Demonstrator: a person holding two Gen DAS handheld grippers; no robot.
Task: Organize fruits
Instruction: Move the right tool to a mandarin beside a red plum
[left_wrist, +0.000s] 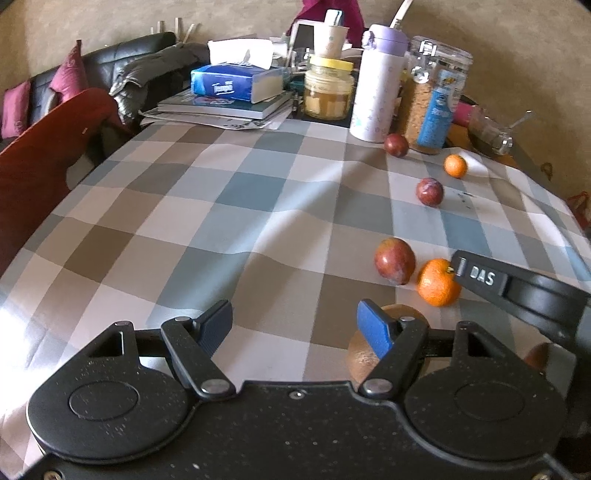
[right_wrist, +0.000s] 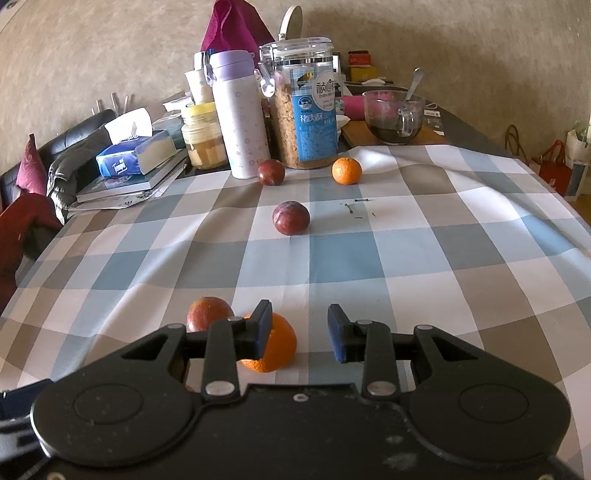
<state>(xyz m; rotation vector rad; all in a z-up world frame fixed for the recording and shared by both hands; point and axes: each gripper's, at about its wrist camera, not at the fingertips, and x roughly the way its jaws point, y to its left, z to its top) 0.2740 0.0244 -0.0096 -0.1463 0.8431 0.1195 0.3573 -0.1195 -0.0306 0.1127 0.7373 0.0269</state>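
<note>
Left tool (left_wrist: 295, 326): spread, empty, over desk (left_wrist: 258, 221).
Right tool (right_wrist: 300, 332): spread, opening; tangerine (right_wrist: 275, 345) beside left finger, unpinched.
Fruits: plums (right_wrist: 291, 218), far tangerine (right_wrist: 346, 170) scattered on desk.

Matt checked tablecloth (right_wrist: 406, 251), glossy dimpled mandarin (right_wrist: 275, 347), clear glass mug (right_wrist: 393, 116), speckled black plastic claw (right_wrist: 300, 334).

Three dark plums (right_wrist: 291, 218), two oranges (right_wrist: 272, 345) and a kiwi (left_wrist: 364, 356) lie scattered on the checked cloth (right_wrist: 406, 258).
</note>
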